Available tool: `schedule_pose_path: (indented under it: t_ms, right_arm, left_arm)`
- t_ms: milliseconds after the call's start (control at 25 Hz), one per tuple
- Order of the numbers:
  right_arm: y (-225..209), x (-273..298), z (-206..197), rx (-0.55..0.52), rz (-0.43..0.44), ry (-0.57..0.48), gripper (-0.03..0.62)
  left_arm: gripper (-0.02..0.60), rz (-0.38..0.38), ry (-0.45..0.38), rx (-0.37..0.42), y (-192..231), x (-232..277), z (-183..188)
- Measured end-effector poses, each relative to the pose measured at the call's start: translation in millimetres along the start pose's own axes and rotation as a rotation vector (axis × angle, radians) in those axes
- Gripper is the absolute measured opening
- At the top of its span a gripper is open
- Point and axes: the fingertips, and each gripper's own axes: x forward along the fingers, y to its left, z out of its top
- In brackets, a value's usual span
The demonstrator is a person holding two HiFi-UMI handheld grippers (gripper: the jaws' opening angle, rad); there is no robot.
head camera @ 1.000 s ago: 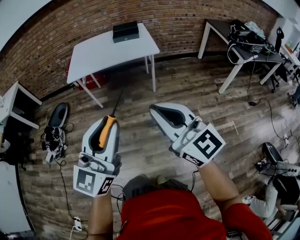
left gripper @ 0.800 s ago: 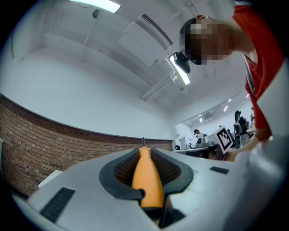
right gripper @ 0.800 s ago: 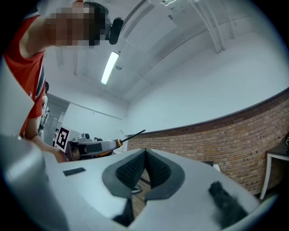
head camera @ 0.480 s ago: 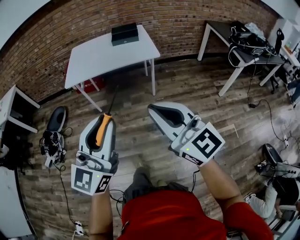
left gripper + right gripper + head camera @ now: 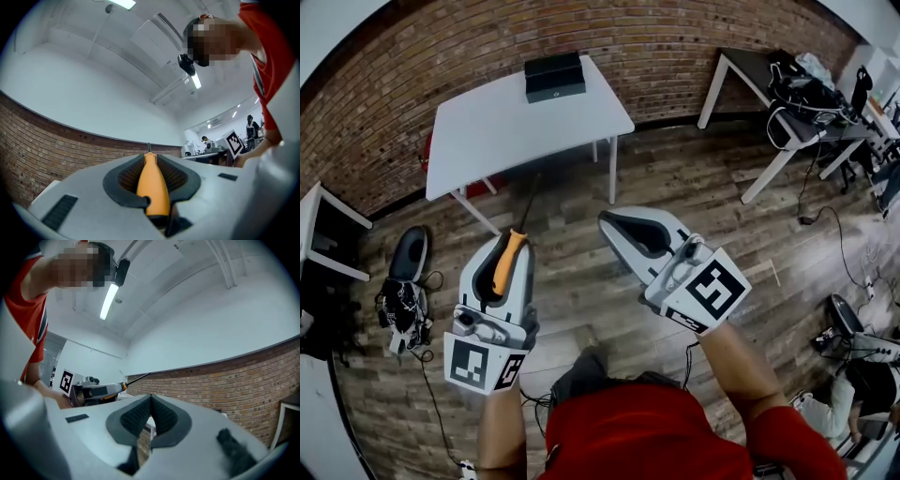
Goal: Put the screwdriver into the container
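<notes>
Head view: white table (image 5: pixel 516 122) with black container (image 5: pixel 554 77) at its far edge, well ahead. Left gripper (image 5: pixel 508 246) jaws clamped on screwdriver (image 5: pixel 507 269) orange handle; right gripper (image 5: pixel 619 225) jaws together, empty. Carry it level and line the shaft over the container before releasing.

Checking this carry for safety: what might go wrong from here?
1. The left gripper grips the screwdriver by its orange handle only; the long shaft juts ahead and might hit the table edge.
2. The container is small and sits at the table's far edge, so the tip may miss it.
</notes>
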Motion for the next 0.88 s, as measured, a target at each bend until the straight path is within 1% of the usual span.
schedule_pose_path:
  t_ms: [320, 520, 720, 880]
  right_arm:
    - [-46.7, 80.6, -6.9, -0.004, -0.037, 0.005, 0.031]
    - [-67.2, 126.8, -13.2, -0.008, -0.06, 0.001, 0.031]
    - [-80.7, 158.1, -20.5, -0.009, -0.079, 0.009, 0.031]
    - [-88.3, 172.4, -28.8, -0.01, -0.092, 0.026, 0.031]
  left_arm:
    - [0.094, -0.035, -0.008, 0.0, 85.1, 48.1, -11.5]
    - [0.094, -0.054, -0.014, -0.009, 134.5, 68.8, -20.9]
    - [0.094, -0.075, -0.018, -0.022, 168.4, 83.6, -28.5]
    - [0.094, -0.083, -0.021, -0.041, 185.1, 91.3, -37.8]
